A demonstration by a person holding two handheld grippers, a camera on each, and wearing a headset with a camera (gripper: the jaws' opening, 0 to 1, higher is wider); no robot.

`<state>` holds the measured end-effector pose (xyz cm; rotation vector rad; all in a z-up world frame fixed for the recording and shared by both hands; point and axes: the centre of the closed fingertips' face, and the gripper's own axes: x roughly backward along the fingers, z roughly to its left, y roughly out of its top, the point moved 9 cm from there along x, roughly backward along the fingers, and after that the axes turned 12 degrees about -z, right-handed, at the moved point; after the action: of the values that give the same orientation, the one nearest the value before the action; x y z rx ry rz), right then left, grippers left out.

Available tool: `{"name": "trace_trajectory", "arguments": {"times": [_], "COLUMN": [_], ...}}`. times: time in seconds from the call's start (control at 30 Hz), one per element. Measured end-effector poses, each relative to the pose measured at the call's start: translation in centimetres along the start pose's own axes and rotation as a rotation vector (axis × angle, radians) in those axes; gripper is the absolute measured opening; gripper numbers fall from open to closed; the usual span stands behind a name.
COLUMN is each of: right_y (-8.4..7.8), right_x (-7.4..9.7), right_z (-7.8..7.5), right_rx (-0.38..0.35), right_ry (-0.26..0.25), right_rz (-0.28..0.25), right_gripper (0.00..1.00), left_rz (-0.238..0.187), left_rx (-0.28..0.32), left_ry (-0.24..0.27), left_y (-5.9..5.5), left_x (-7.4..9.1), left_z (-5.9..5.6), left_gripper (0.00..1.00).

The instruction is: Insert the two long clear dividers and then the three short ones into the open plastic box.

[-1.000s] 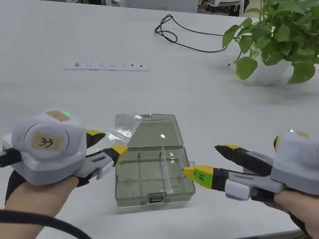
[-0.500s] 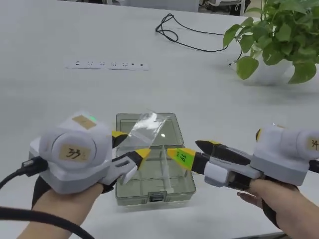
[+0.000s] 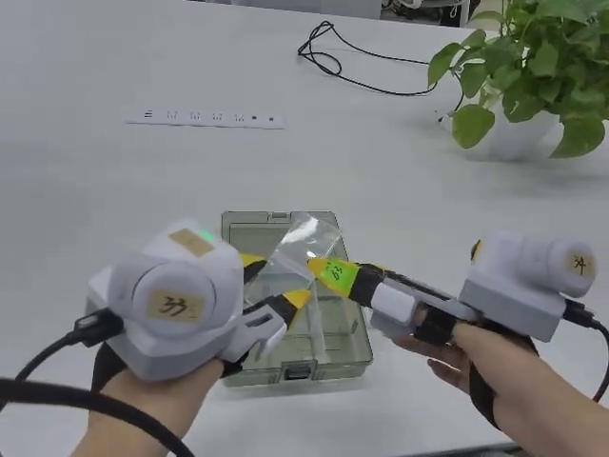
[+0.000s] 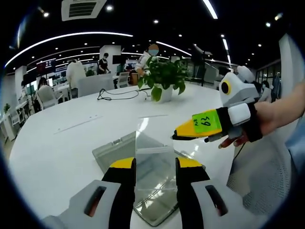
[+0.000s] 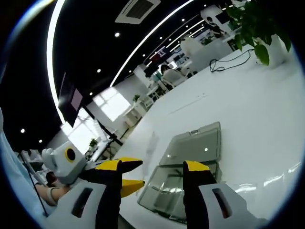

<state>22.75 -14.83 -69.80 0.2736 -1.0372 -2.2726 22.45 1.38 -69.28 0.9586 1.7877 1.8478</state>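
Left gripper (image 3: 276,279) is clamped on a clear divider (image 3: 303,238), holding it above the open plastic box (image 3: 328,357), which sits near the near edge of the tabletop (image 3: 143,190). The divider's long axis tilts up and away from that gripper toward the far edge, so its free upper end hangs over the middle of the box. Right gripper (image 3: 328,271) reaches in from the right edge with its jaws parted and nothing between them. Its tips are just beside the divider's upper part, so it looks the nearer of the 2 to steady that free end before the piece goes down into its slots. Compared with 1 second earlier, the right gripper has come in from beside the box's right wall, well apart from the divider. The left gripper has carried the divider from the box's far-left corner to over its centre.
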Motion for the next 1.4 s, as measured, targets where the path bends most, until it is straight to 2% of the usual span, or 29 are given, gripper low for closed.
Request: {"name": "trace_trajectory", "arguments": {"times": [0.3, 0.5, 0.8, 1.2, 1.4], "right_y": [-0.5, -0.8, -0.7, -0.6, -0.3], "right_x": [-0.3, -0.4, -0.3, -0.5, -1.0], "right_z": [0.3, 0.4, 0.5, 0.7, 1.2], "right_rx": [-0.074, -0.108, -0.136, -0.132, -0.084], "right_ry": [0.003, 0.003, -0.006, -0.027, -0.022], "right_rz": [0.016, 0.028, 0.014, 0.032, 0.092], "right_gripper": [0.29, 0.18, 0.05, 0.03, 0.02], "left_rz": [-0.017, -0.026, -0.034, -0.043, -0.046], "left_rx": [0.012, 0.015, 0.023, 0.045, 0.047], "left_ry": [0.007, 0.009, 0.017, 0.045, 0.058], "left_y": [0.0, 0.0, -0.1, -0.2, -0.4], "left_x": [-0.1, 0.0, 0.1, 0.1, 0.2], "left_z": [-0.3, -0.5, -0.8, -1.0, -0.9], "left_gripper": [0.31, 0.31, 0.31, 0.31, 0.32]}}
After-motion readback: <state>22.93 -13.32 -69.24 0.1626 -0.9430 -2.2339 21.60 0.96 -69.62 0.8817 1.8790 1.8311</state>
